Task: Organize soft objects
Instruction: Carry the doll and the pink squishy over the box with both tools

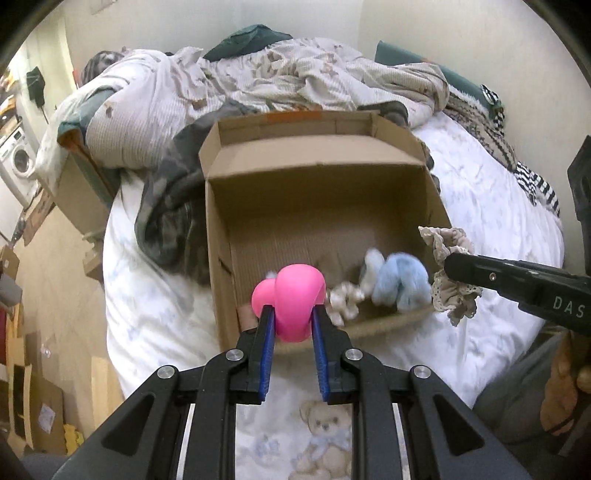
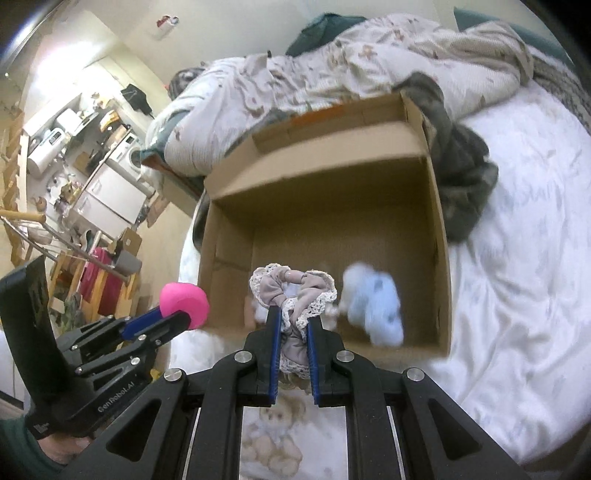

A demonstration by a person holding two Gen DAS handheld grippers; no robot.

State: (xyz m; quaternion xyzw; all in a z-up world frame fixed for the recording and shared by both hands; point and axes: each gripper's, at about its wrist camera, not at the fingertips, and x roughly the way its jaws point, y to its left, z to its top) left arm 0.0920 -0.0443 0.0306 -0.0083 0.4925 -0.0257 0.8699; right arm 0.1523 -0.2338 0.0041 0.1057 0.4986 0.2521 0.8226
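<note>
Cardboard box (image 1: 321, 206) open on bed (image 1: 491, 206), blue plush (image 1: 400, 282) inside. Left gripper (image 1: 292, 314) clamped on pink toy (image 1: 295, 299); right gripper (image 2: 292, 314) clamped on lace scrunchie (image 2: 291, 291), both near front rim.

Bed (image 1: 498, 206) fills most of both views: white printed sheet with a teddy bear print (image 1: 327, 439) at the near edge, rumpled beige patterned duvet (image 1: 258, 77) heaped at the far end against plain cream walls (image 1: 461, 33). Grey blanket (image 2: 458, 173) bunched mid-bed, teal pillow (image 1: 417, 59) by the wall. Off the bed's left: pale floor (image 1: 59, 266), washing machine (image 1: 18, 158), cluttered shelving (image 2: 74, 122), wooden drying rack (image 2: 33, 221), bright overhead light there.
</note>
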